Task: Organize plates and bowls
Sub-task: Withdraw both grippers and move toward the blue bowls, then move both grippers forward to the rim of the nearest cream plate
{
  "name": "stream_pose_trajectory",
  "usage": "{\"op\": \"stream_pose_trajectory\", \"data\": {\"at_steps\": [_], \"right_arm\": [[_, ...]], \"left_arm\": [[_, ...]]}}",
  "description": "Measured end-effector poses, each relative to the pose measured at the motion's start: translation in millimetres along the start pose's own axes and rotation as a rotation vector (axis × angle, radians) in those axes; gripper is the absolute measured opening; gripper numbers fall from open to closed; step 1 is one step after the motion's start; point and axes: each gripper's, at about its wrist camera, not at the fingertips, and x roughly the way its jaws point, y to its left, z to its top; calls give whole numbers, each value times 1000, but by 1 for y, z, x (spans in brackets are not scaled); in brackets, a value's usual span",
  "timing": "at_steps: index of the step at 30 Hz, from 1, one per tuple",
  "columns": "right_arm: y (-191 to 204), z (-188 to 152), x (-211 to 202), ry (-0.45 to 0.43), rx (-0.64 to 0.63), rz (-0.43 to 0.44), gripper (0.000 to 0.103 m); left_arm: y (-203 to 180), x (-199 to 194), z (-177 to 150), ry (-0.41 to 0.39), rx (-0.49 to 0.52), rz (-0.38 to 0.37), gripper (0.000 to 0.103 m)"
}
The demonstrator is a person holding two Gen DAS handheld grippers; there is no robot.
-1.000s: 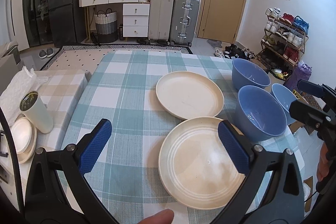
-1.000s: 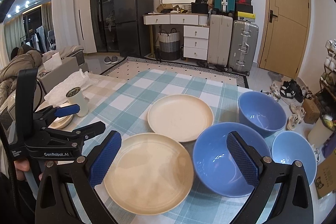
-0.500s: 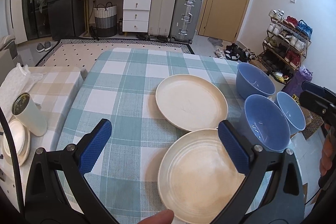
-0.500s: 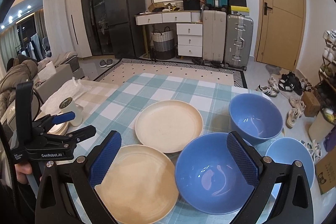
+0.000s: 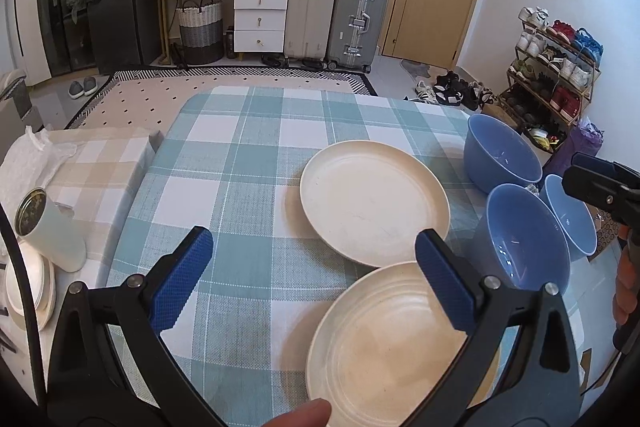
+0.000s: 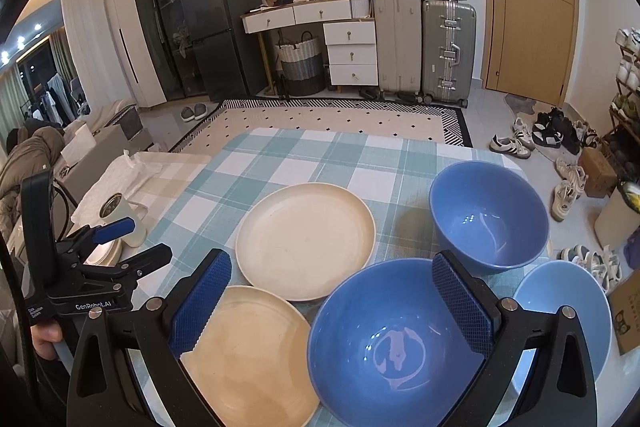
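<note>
A: Left gripper (image 5: 312,275) status?
B: Jaws wide, nothing between them. Held level above the counter (image 5: 240,155), near plate (image 5: 384,343) under its right finger.
A: Right gripper (image 6: 332,303)?
B: Also wide and empty, over the near bowl (image 6: 384,343), aimed forward.
A: Layout?
B: Far plate (image 6: 306,241) mid-counter, just behind the near plate. Far bowl (image 6: 488,217) at the right edge, small bowl (image 6: 560,311) right of the near bowl.
</note>
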Motion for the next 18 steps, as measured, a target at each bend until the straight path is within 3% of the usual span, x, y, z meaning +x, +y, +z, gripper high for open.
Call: {"op": "stream_pose_trajectory", "data": {"at_steps": [18], "right_arm": [[1, 20, 53, 82, -31, -7, 102]], "left_arm": [[13, 46, 16, 62, -25, 3, 101]]}}
